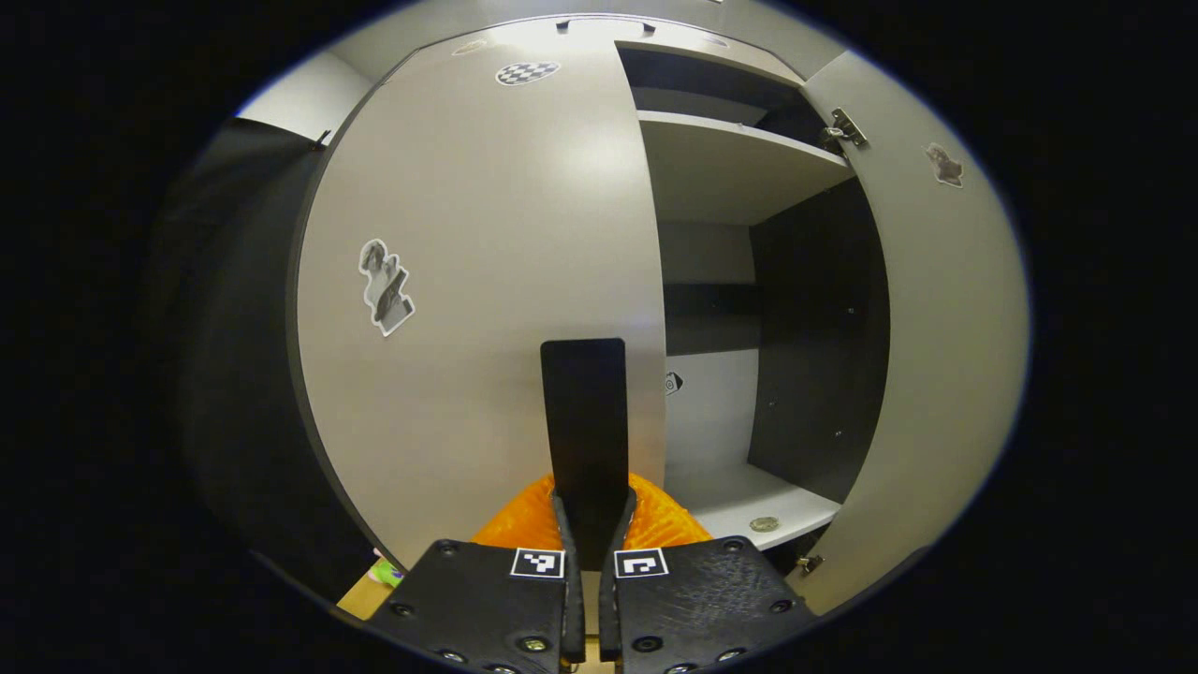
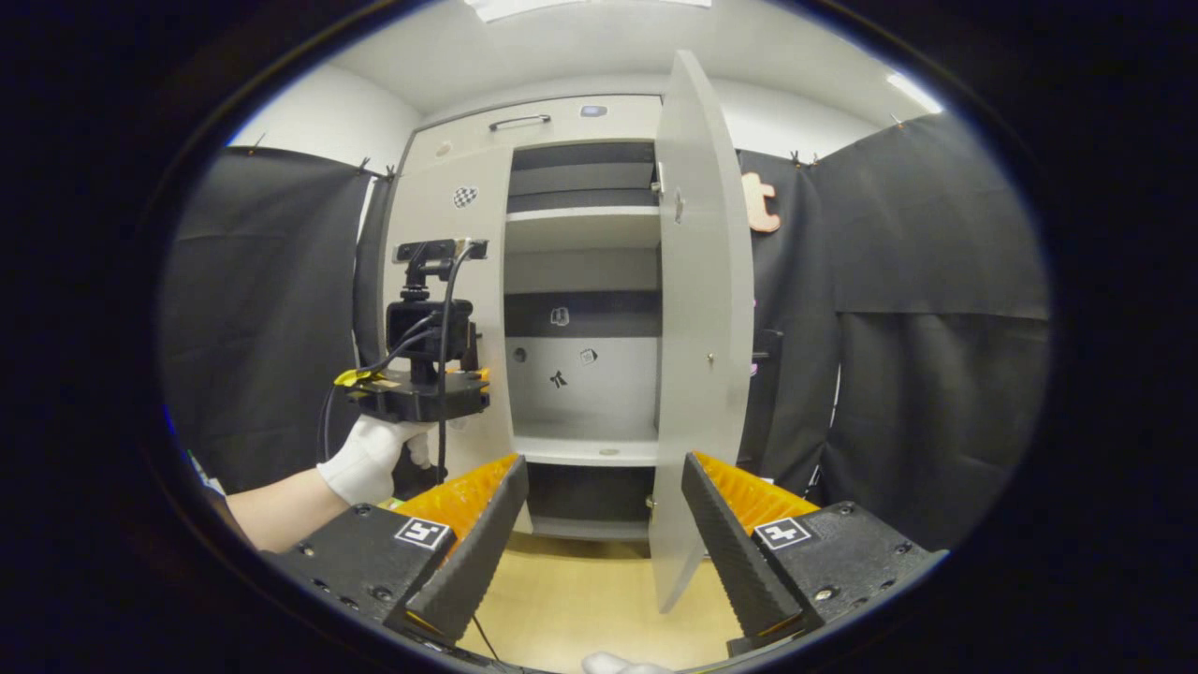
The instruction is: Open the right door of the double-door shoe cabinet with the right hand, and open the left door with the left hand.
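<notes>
Pinching flat black handle on smooth grey left door with left gripper; right gripper spread wide before open right door.

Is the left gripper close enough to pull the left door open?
Probably yes. The left gripper is shut on the dark handle at the free edge of the left door. The right door is swung wide, and nothing visible blocks the left door's swing.
</notes>
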`<state>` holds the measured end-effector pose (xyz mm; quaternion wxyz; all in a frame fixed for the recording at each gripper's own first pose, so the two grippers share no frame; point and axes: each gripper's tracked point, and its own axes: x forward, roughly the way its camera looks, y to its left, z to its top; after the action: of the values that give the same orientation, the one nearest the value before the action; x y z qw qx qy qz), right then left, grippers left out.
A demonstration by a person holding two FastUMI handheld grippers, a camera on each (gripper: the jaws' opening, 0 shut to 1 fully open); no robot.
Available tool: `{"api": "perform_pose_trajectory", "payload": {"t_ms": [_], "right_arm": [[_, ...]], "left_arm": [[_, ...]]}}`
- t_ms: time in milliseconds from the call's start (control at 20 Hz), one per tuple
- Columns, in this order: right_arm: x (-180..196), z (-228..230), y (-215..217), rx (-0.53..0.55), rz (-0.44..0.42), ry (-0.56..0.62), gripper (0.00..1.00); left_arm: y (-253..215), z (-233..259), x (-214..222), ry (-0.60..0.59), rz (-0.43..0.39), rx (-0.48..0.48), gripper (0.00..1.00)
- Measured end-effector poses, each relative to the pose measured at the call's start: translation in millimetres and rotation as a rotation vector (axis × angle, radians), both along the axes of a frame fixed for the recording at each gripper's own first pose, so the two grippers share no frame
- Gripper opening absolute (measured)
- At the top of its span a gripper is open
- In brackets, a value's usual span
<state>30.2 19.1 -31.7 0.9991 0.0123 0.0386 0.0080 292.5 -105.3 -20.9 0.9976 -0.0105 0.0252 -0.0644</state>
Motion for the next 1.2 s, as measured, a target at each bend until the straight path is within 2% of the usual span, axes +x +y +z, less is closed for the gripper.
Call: {"api": "perform_pose_trajectory", "payload": {"t_ms": [500, 750, 1200], "right_arm": [[-25, 0, 16, -0.003, 0.051, -0.010, 1.00], [-33, -3, 32, 0.023, 0.096, -0.006, 1.00], [-42, -9, 55, 0.023, 0.158, 0.003, 1.00]], "left_arm": [[15, -1, -35, -0.004, -0.046, 0.002, 0.05], [29, -6, -51, -0.003, -0.044, -0.008, 0.05], [64, -7, -86, -0.025, 0.004, 0.036, 0.05]]}}
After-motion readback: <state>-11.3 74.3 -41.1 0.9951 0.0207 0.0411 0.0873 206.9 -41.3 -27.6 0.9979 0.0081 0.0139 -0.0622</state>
